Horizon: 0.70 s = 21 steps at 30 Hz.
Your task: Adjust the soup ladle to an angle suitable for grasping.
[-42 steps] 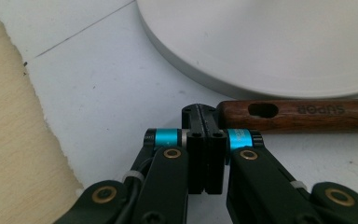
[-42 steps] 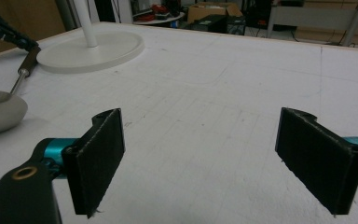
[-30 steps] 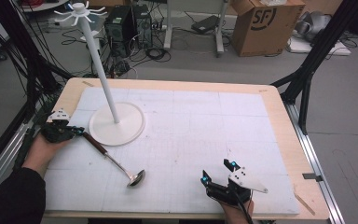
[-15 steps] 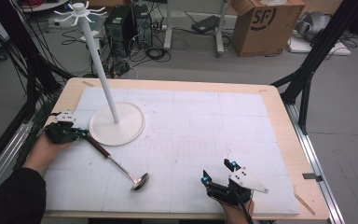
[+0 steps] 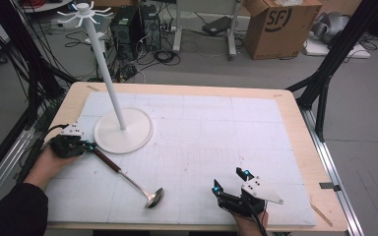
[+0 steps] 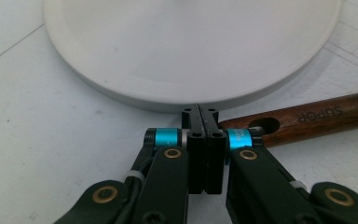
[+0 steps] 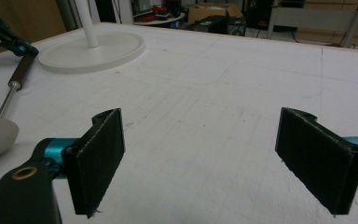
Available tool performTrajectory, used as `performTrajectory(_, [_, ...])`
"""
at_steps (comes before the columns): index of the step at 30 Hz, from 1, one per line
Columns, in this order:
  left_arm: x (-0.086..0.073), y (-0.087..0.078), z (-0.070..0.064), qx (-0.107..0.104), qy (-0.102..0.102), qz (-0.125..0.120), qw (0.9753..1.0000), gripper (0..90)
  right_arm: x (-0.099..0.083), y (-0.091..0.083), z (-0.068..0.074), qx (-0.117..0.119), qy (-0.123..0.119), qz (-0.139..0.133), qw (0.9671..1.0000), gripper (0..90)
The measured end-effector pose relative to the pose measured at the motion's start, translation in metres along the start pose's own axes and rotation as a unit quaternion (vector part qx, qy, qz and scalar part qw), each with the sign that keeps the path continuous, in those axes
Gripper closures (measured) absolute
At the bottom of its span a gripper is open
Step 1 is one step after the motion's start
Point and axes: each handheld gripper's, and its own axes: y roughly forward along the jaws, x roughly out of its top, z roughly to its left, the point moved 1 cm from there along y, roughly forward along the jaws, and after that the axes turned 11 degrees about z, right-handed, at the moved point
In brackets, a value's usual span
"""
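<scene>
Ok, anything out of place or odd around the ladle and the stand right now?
One thing: the left claw is shut, but the ladle handle lies beside its jaws, not between them, so it grips nothing. The ladle lies flat on the mat, its handle end near the white stand, which is upright. The right claw is open. Nothing spilled or damaged.

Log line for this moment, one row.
left gripper: shut beside ladle handle end | right gripper: open, holding nothing | ladle: on table | stand: upright

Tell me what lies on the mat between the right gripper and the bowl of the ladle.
Nothing: in the high view, the white mat is bare between the right gripper and the ladle bowl.
</scene>
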Motion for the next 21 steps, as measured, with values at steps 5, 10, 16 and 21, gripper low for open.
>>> performTrajectory(5, [0.002,0.000,-0.005,-0.002,0.007,0.004,1.0000,90.0,0.000,0.000,0.000,0.001,0.000,0.001,1.0000,14.6])
performTrajectory(10, [0.002,0.001,-0.011,-0.006,0.007,0.001,1.0000,89.9,0.000,0.001,0.000,0.001,-0.002,0.001,1.0000,14.6])
performTrajectory(16, [0.000,0.000,-0.015,-0.004,-0.002,-0.007,1.0000,89.9,0.001,0.000,0.001,0.003,-0.003,0.000,1.0000,14.6])
performTrajectory(21, [0.000,0.000,-0.018,-0.003,0.006,-0.004,1.0000,89.9,0.001,0.001,0.001,0.003,-0.002,-0.001,1.0000,14.6])
